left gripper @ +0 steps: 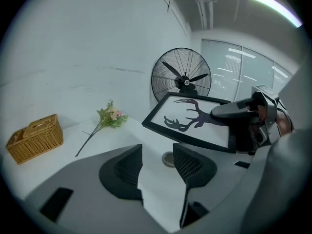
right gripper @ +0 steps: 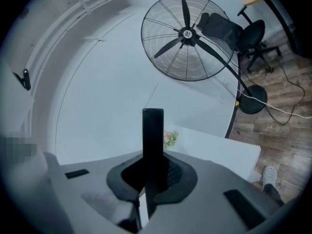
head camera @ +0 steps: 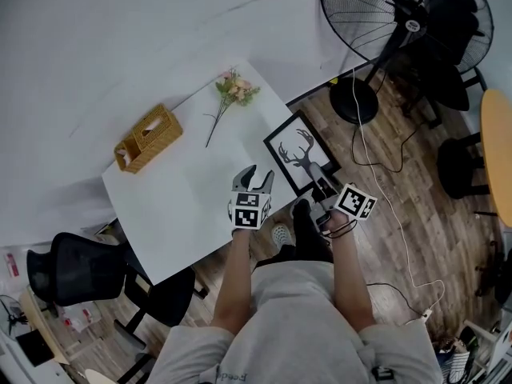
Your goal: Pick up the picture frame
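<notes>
The picture frame (head camera: 300,154), black-edged with a deer-antler print, hangs tilted off the white table's (head camera: 184,198) right edge. My right gripper (head camera: 324,184) is shut on its near edge. In the left gripper view the picture frame (left gripper: 190,121) floats above the tabletop with the right gripper (left gripper: 243,116) clamped on its side. The right gripper view shows the picture frame (right gripper: 152,135) edge-on as a black bar, gripped in my right gripper (right gripper: 152,174). My left gripper (head camera: 256,178) hovers over the table left of the frame, and in its own view the left gripper (left gripper: 157,162) is open and holds nothing.
A wicker basket (head camera: 148,138) and a flower sprig (head camera: 232,94) lie on the table's far side. A black floor fan (head camera: 400,22) stands beyond the table's right end, its cable trailing over the wood floor. A black office chair (head camera: 72,270) sits at the lower left.
</notes>
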Motion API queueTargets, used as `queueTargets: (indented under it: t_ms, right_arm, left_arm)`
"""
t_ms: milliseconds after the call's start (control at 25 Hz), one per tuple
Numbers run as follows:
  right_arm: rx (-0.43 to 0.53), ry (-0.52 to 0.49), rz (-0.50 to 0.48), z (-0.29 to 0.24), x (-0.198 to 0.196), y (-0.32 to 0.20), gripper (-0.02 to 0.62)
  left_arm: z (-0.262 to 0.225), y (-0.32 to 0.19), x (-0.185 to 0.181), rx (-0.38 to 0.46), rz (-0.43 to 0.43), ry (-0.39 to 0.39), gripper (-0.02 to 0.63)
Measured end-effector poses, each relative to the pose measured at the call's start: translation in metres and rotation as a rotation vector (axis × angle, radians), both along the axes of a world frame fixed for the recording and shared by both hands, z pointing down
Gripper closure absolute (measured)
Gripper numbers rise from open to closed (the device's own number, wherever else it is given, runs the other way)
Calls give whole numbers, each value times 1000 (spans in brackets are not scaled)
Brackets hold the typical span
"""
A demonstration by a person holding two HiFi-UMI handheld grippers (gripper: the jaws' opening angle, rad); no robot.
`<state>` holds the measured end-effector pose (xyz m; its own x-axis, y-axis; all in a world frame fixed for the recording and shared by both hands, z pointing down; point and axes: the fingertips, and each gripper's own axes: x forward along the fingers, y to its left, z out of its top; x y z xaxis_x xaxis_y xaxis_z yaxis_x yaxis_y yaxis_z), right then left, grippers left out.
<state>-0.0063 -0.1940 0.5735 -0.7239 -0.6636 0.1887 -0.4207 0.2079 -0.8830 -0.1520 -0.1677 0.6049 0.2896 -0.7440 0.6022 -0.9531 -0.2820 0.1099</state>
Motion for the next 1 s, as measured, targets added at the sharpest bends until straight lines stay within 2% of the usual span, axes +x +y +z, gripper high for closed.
queueTargets:
  t_ms: [400, 520, 680, 1000]
  right_arm:
    - [238, 319, 8, -57, 9, -10, 568]
    - [313, 425, 33, -71, 16, -12, 568]
    - [393, 561, 76, -87, 26, -13, 568]
    - [496, 723, 85, -105, 35, -13, 568]
  left_arm:
    - [-57, -6, 7, 123, -13, 26, 391]
    - [-74, -8, 6, 157, -19, 12, 391]
    - [-95, -10, 4, 197, -36, 38, 391]
    - [-126, -11, 1, 265, -66, 70, 391]
